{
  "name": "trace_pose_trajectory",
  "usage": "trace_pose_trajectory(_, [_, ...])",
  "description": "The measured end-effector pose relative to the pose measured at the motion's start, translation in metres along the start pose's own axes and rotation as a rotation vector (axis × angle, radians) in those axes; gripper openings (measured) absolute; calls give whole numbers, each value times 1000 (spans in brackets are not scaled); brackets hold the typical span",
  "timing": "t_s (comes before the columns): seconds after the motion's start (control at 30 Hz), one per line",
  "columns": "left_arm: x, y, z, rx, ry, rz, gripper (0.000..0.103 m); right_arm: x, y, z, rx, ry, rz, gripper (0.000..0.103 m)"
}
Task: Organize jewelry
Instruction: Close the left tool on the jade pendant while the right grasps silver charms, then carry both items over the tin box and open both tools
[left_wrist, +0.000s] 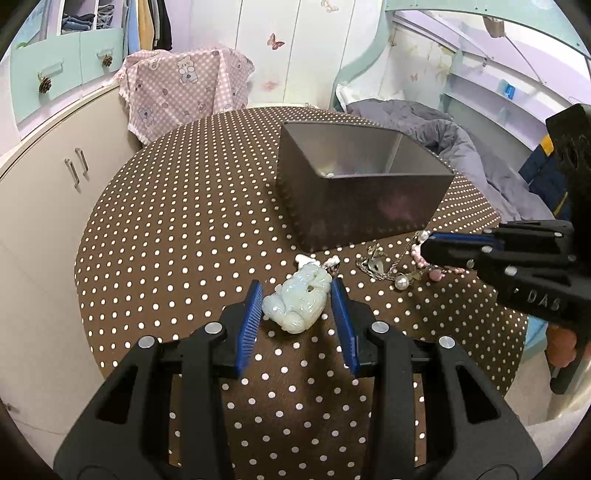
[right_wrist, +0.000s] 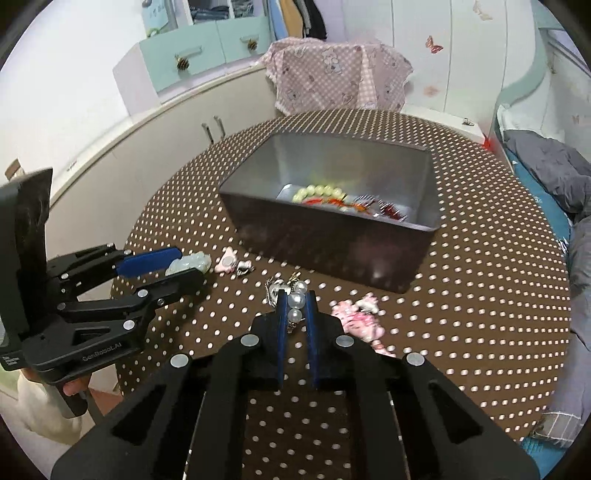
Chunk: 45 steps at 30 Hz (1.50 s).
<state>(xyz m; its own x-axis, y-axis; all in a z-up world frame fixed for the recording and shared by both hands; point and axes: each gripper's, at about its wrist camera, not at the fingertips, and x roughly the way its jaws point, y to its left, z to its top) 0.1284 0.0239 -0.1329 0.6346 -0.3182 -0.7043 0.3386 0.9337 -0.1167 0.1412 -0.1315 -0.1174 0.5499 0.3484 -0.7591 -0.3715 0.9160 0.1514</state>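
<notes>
A pale green jade pendant (left_wrist: 297, 302) lies on the dotted table between the blue pads of my left gripper (left_wrist: 297, 291), which is open around it without touching. It also shows in the right wrist view (right_wrist: 188, 262). My right gripper (right_wrist: 295, 299) is shut on a pearl and silver chain piece (right_wrist: 295, 301), lying just in front of the dark box (right_wrist: 332, 236). The box holds green beads (right_wrist: 319, 192) and red pieces (right_wrist: 354, 205). A pink bead bracelet (right_wrist: 360, 319) lies right of my right gripper. A pink charm (right_wrist: 227, 264) and a small silver charm (right_wrist: 243, 267) lie near the jade.
The round table (left_wrist: 184, 221) has a brown white-dotted cloth. A chair with a pink bear cloth (left_wrist: 184, 88) stands behind it. White cabinets (left_wrist: 55, 184) are at the left, a bed with grey bedding (left_wrist: 461, 140) at the right.
</notes>
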Motion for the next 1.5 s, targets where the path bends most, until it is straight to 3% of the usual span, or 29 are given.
trace_pose_trajectory(1.07, [-27, -25, 76, 82, -216, -14, 37, -81, -8, 73, -89, -329, -41, 8])
trace_pose_trajectory(1.27, [-18, -28, 82, 90, -207, -23, 37, -69, -17, 78, -76, -317, -47, 8])
trace_pose_trajectory(1.5, [4, -34, 82, 91, -150, -25, 37, -31, -33, 70, -21, -207, -34, 8])
